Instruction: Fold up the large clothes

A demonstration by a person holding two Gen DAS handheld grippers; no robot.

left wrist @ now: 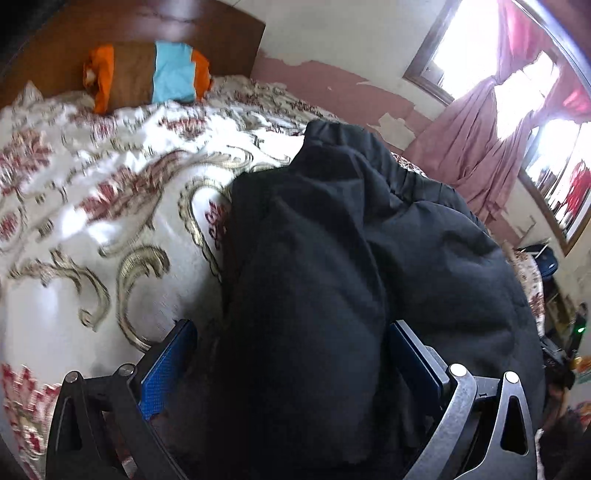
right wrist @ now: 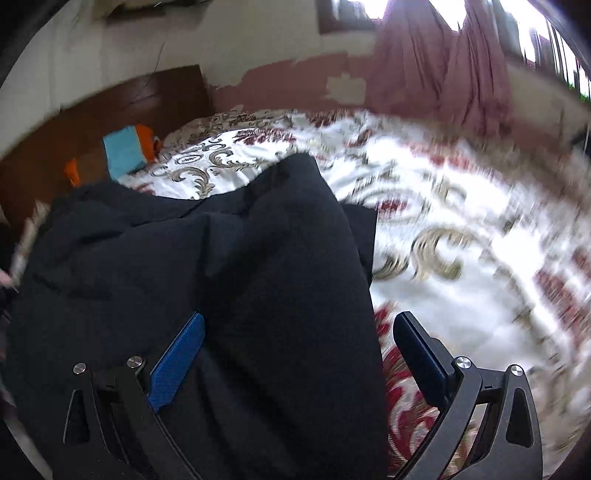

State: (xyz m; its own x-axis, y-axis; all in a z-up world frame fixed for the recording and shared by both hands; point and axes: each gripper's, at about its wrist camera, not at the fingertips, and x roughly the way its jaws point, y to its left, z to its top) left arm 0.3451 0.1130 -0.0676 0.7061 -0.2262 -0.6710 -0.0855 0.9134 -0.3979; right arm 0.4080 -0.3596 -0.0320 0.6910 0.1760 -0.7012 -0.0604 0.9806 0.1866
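A large black garment [left wrist: 332,258] lies bunched on the bed. It also fills the left and middle of the right wrist view [right wrist: 221,277]. My left gripper [left wrist: 291,350] is open, its blue pads wide apart, with a thick fold of the black cloth lying between the fingers. My right gripper [right wrist: 299,343] is open too, the fingers wide apart, with an edge of the garment running between them. The cloth hides the inner side of the fingers, so no pinch is seen.
The bed has a white bedspread [left wrist: 92,221] with red and gold floral print, also in the right wrist view [right wrist: 461,240]. An orange, brown and turquoise pillow [left wrist: 147,74] rests against the wooden headboard [left wrist: 166,22]. Pink curtains [left wrist: 480,147] hang at a bright window at right.
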